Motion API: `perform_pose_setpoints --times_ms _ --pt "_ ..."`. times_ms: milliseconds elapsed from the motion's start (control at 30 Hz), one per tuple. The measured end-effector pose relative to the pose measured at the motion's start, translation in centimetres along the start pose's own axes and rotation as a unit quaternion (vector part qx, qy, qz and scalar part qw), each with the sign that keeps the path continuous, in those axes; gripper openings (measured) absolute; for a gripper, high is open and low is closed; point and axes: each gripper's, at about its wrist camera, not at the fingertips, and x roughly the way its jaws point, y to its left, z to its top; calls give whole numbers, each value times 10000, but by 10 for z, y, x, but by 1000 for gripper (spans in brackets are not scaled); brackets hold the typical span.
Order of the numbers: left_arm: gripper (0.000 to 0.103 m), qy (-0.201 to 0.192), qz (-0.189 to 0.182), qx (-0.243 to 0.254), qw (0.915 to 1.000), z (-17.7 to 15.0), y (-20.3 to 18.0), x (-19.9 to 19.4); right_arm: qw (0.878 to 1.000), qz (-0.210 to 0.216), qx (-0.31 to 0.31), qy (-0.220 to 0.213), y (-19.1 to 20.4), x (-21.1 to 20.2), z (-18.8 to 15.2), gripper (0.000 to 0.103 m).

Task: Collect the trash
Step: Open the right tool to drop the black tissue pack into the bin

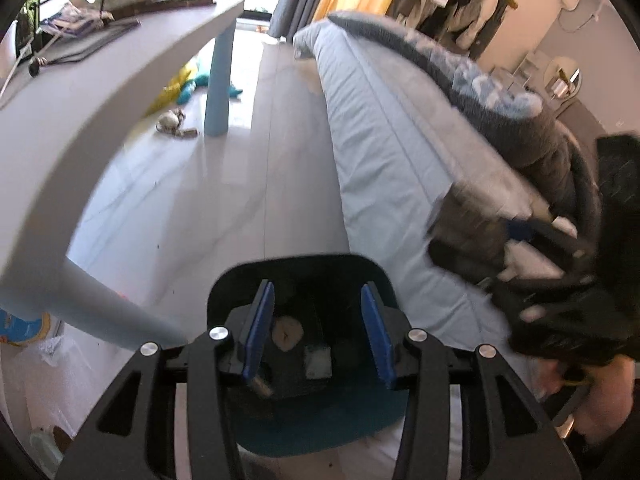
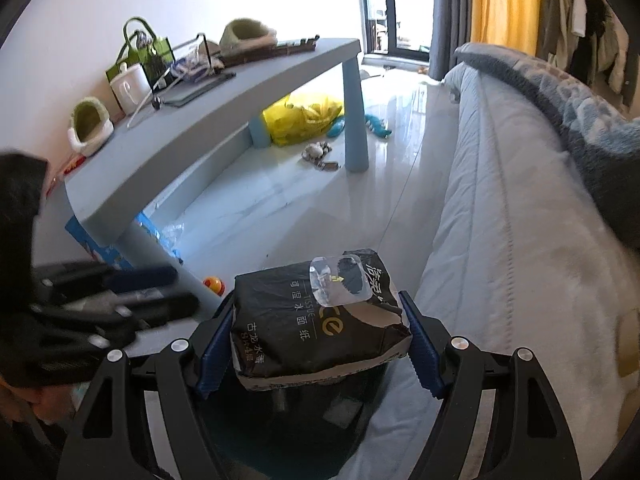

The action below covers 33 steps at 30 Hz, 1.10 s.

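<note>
My left gripper (image 1: 318, 330) is open and empty, right above a dark teal trash bin (image 1: 240, 280) on the floor. Inside the bin lie a crumpled brown scrap (image 1: 287, 332) and a small grey packet (image 1: 318, 362). My right gripper (image 2: 316, 342) is shut on a black tissue pack (image 2: 316, 316) with white and gold print and a clear tab on top, held over the same bin (image 2: 280, 432). The right gripper shows blurred at the right of the left wrist view (image 1: 552, 256). The left gripper shows blurred at the left of the right wrist view (image 2: 100, 300).
A pale blue low table (image 2: 168, 140) with slippers, a white jug and a green basket stands on the left. A yellow bag (image 2: 304, 118), toys and scraps (image 2: 320, 156) lie under it. A bed with a light blue sheet (image 2: 500, 220) lies on the right.
</note>
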Motion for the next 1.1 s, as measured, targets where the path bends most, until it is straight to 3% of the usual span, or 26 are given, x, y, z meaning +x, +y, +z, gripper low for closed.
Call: perform_pose_setpoints --times_ms 567,833,1100 --pt "35 -870 -171 -192 9959 18 14 -46 9948 199 -223 971 31 69 -19 76" --pt "35 -1006 -280 -271 9942 20 16 -57 9894 78 -553 1342 51 84 -31 77" --pt "35 -1177 -346 -269 9921 23 9 -66 9877 99 -399 1507 46 82 -33 81"
